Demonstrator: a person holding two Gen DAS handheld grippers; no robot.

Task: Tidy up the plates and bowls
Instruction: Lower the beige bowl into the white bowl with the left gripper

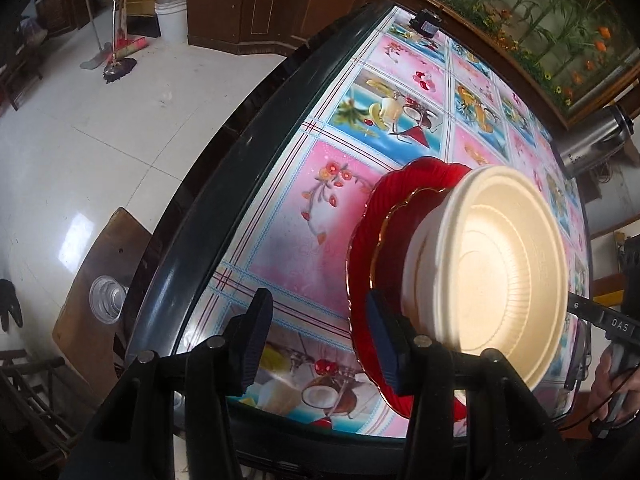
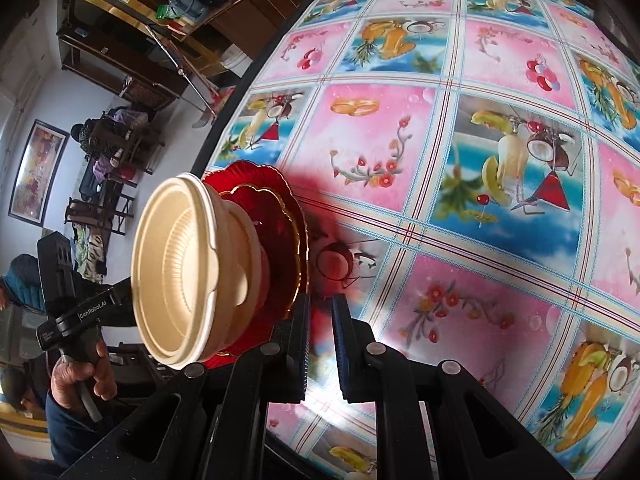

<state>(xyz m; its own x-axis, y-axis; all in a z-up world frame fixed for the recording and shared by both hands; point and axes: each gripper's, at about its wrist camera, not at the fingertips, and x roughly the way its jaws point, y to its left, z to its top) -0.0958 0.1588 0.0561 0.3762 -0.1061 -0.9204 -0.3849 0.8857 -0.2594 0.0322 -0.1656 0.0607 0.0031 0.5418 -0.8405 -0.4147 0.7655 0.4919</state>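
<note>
Stacking looks done: bowls [image 1: 492, 256] sit on red plates [image 1: 368, 240]. Left gripper [image 1: 320, 340] part-open, empty; right gripper [image 2: 320, 344] nearly closed, empty. Next: withdraw clear.

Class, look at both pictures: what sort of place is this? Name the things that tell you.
Probably a lived-in home dining room: a table under a fruit-print cloth, a mop on the tiled floor, wooden chairs.

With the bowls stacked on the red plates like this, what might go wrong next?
The cream bowls sit atop the red plates, which lie close to the table edge; a nudge might slide the stack off. The left hand-held gripper has one finger at the plate rim, jaws open, so it may knock it.
</note>
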